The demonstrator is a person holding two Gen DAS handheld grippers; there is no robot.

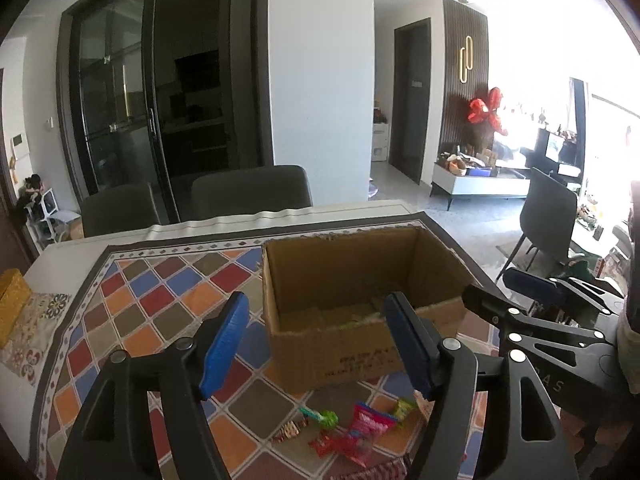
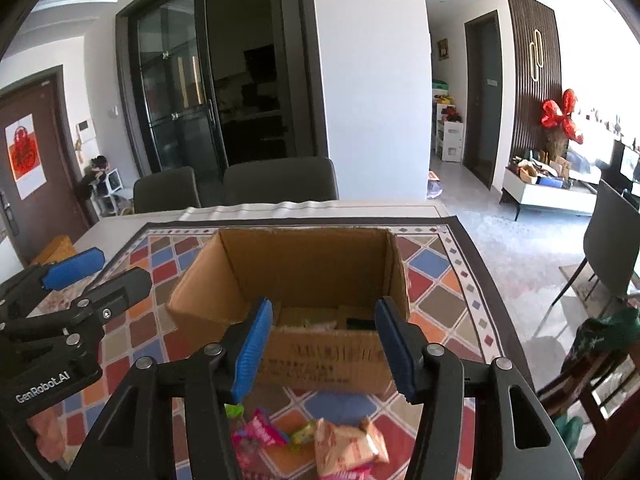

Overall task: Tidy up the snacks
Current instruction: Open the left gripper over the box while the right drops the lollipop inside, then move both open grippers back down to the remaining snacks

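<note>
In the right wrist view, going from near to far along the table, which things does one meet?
Snack packets → cardboard box → far border of the patterned tablecloth → grey chair backs → dark glass doors.

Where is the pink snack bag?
The pink bag lies on the checkered cloth in the snack pile, just in front of the box. In the left wrist view it sits low, between the open fingers.

Daylit, right-side glare (blown out), fisheye-warped edges
</note>
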